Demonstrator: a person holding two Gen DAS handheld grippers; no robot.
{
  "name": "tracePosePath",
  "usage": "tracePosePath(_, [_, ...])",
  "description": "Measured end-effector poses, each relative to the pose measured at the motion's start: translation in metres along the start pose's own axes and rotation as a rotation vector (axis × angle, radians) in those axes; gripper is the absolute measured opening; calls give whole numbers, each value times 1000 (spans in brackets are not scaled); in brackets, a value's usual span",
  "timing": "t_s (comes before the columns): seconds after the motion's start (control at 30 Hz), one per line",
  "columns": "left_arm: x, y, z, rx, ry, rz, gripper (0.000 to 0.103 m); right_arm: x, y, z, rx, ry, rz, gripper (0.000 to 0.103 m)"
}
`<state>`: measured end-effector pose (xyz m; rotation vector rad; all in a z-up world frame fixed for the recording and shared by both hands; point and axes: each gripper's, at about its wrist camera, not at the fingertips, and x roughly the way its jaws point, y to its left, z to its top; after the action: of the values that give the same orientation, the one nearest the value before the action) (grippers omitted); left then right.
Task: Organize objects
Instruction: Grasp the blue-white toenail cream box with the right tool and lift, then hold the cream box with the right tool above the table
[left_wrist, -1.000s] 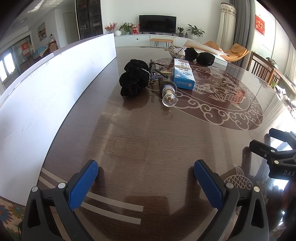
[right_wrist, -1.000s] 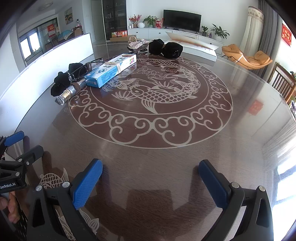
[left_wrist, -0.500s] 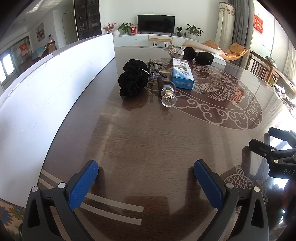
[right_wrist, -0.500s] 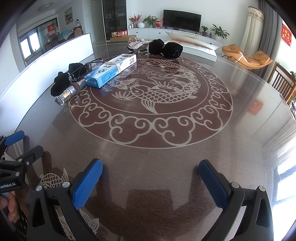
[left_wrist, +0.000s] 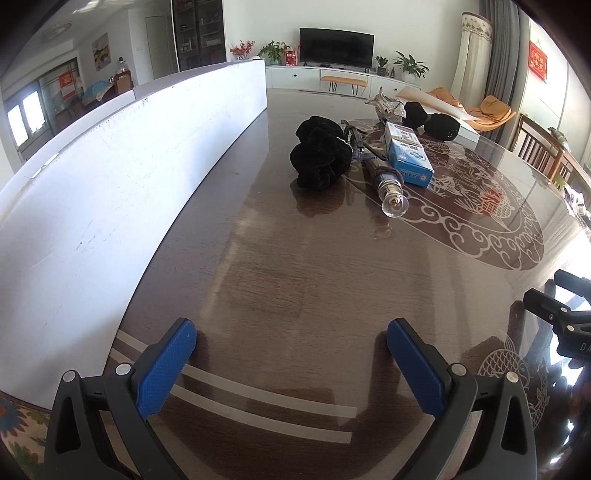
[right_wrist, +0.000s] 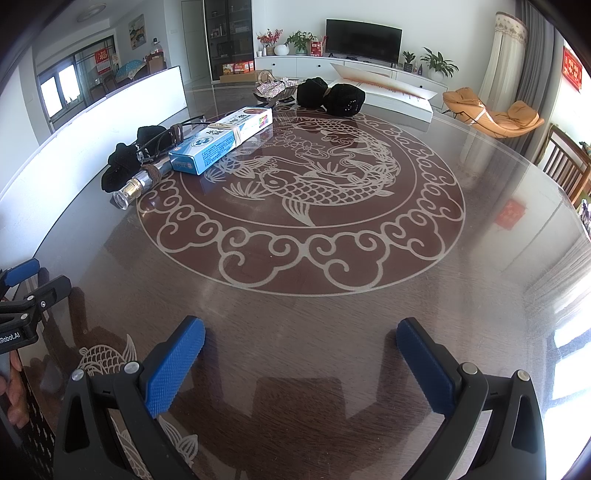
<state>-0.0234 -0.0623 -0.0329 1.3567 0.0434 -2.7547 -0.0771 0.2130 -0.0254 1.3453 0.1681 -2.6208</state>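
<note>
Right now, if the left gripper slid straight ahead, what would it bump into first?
Probably the black cloth bundle, with the glass-tipped tube just beside it. The left gripper is open, with bare table ahead first; depth is hard to judge.

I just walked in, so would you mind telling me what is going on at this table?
A person holds a handheld gripper in each hand above a round glass-topped table, and nothing is being handled yet. The left gripper and right gripper are both open and empty, near the table's edge. The things to organize lie farther off: a black fabric bundle, a glass-tipped metal tool and a long blue-and-white box clustered together, with two more black bundles beyond.
</note>
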Motion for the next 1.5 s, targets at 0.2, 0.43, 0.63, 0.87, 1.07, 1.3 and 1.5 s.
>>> tracePosePath(0.2, [0,0,-1,1,-5,-1,103,13,4,32,-8,72,30,103])
tracePosePath(0.43, [0,0,-1,2,-5,-1,103,39,30,145,53,15,132,103])
tracePosePath(0.63, [0,0,-1,2,-6,-1,103,93,47,195,212,121,187,103])
tracePosePath(0.87, [0,0,-1,2,-6,-2,103,125,77,192,175,205,131,99])
tracePosePath(1.07, [0,0,0,2,-6,-3,103,114,80,185,102,158,77,49])
tracePosePath(1.3, [0,0,0,3,-8,-3,103,89,54,152,108,132,84,46])
tracePosePath(1.5, [1,0,1,3,-10,-3,103,53,29,103,46,111,91,46])
